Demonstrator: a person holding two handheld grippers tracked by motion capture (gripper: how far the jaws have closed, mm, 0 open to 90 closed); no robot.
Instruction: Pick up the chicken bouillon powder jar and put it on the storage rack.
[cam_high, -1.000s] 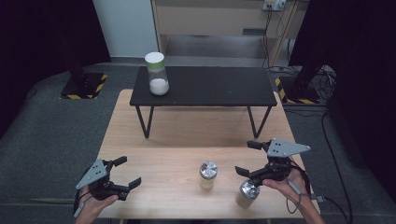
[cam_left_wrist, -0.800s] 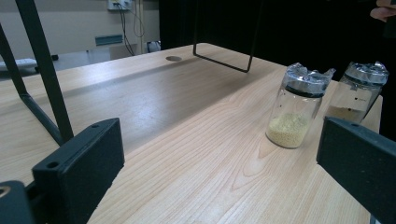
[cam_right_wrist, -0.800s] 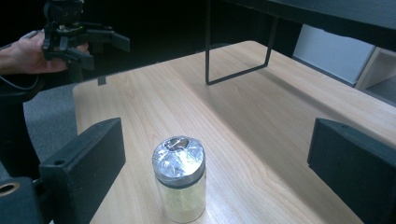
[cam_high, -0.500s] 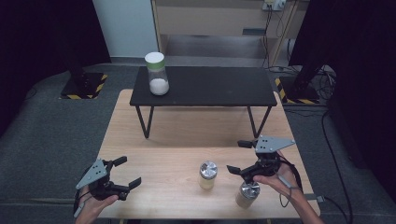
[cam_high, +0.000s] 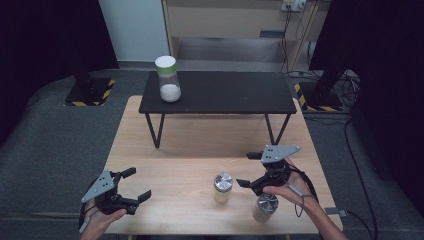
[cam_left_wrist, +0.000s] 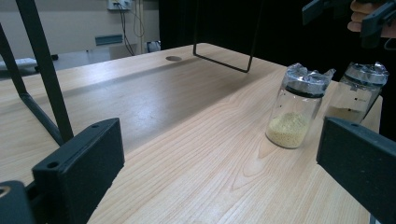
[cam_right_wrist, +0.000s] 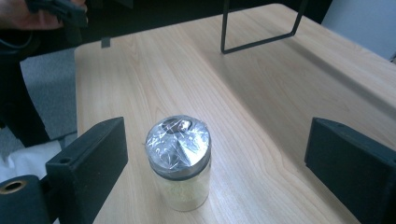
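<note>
Two small foil-capped glass jars stand near the wooden table's (cam_high: 175, 145) front edge. The one with yellow grains (cam_high: 222, 186) (cam_left_wrist: 298, 112) (cam_right_wrist: 180, 161) is left of the one with brownish contents (cam_high: 265, 207) (cam_left_wrist: 358, 93). My right gripper (cam_high: 247, 170) hovers just right of the yellow jar and above the brownish one. It is open; its jaws have just been closing a little, with nothing touching them. In the right gripper view the yellow jar stands ahead, nearer the left jaw. My left gripper (cam_high: 137, 184) rests open at the front left, holding nothing.
A low black bench (cam_high: 225, 92) stands across the table's far half on thin metal legs (cam_high: 154, 130). On its left end is a tall jar with a green-white lid and white powder (cam_high: 167, 79). Grey floor surrounds the table.
My right gripper has moved left across the table, from over the brownish jar toward the yellow-grain jar. The left gripper and both jars have stayed in place.
</note>
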